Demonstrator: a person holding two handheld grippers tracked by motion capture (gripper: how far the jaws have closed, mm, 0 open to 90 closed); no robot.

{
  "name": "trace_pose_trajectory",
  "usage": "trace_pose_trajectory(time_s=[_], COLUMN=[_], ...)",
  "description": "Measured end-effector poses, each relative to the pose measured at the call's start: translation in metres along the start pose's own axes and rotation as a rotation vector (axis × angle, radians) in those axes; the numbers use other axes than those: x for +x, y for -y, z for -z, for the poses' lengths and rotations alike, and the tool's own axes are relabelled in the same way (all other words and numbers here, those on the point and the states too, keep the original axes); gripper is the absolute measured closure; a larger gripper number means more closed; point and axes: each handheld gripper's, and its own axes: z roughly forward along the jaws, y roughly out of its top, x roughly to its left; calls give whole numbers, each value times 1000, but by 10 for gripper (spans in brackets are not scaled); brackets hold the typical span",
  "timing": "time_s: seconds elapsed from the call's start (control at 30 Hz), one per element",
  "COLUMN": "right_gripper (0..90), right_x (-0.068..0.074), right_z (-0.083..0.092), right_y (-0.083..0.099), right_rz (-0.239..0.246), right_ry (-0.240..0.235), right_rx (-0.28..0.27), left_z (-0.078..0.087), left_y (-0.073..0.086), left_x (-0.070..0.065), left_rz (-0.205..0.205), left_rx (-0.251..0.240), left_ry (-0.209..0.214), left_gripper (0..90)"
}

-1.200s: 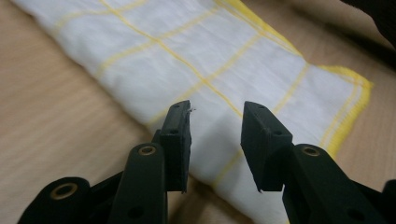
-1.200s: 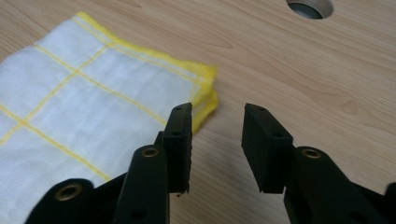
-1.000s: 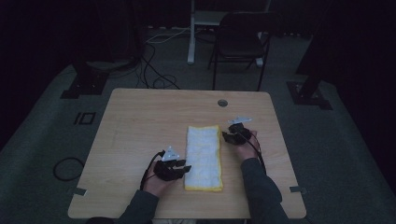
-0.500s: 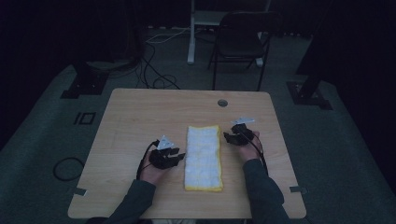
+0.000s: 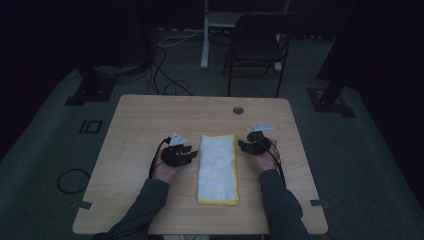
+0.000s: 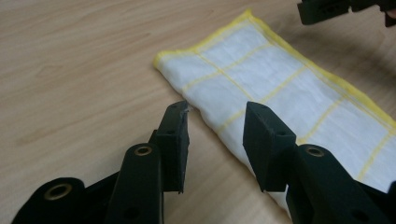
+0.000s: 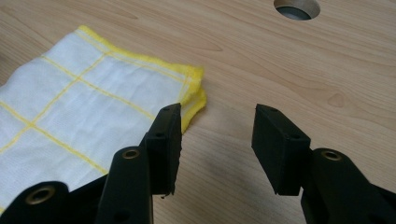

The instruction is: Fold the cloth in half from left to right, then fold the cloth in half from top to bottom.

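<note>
Black jaws of the left gripper (image 6: 215, 135) stand well apart, nothing clamped; the long folded edge of the cloth (image 6: 280, 93) runs through the gap just past the tips, and the pads press on nothing. Same cloth, white with yellow grid lines and yellow hem, stretches away from those fingers toward its far corner, lying flat on the wooden table (image 6: 70, 56). Right gripper (image 7: 217, 140) is also wide open and has just been opening further, gap empty, only bare wood between the pads. Its inner fingertip sits just beside the cloth's layered yellow corner; I cannot tell if it touches. Beyond the right fingers, a round cable hole (image 7: 296, 8) in the tabletop. From the high view: left gripper (image 5: 186, 154) at the cloth's (image 5: 217, 167) left edge, right gripper (image 5: 250, 145) near the far right corner, cloth between both. Past the table, a dark chair (image 5: 257, 47) on the floor.
</note>
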Motion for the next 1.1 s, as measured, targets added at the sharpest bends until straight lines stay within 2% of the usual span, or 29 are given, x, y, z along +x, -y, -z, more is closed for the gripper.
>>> trace_pose_trajectory(time_s=[0.4,0.8,1.1], right_gripper=[520,515,515], right_x=[11,17,15], right_z=[-8,-13,-19], right_y=[-3,-7,-11], right_rz=[25,37,9], right_ry=[-10,-19,-10], right_rx=[7,6,5], left_z=[-22,-38,-47], left_y=[-11,-19,-29], left_x=[6,16,21], left_rz=[-1,27,44], left_rx=[13,34,29], left_ry=[-24,-39,-55], left_gripper=[608,608,604])
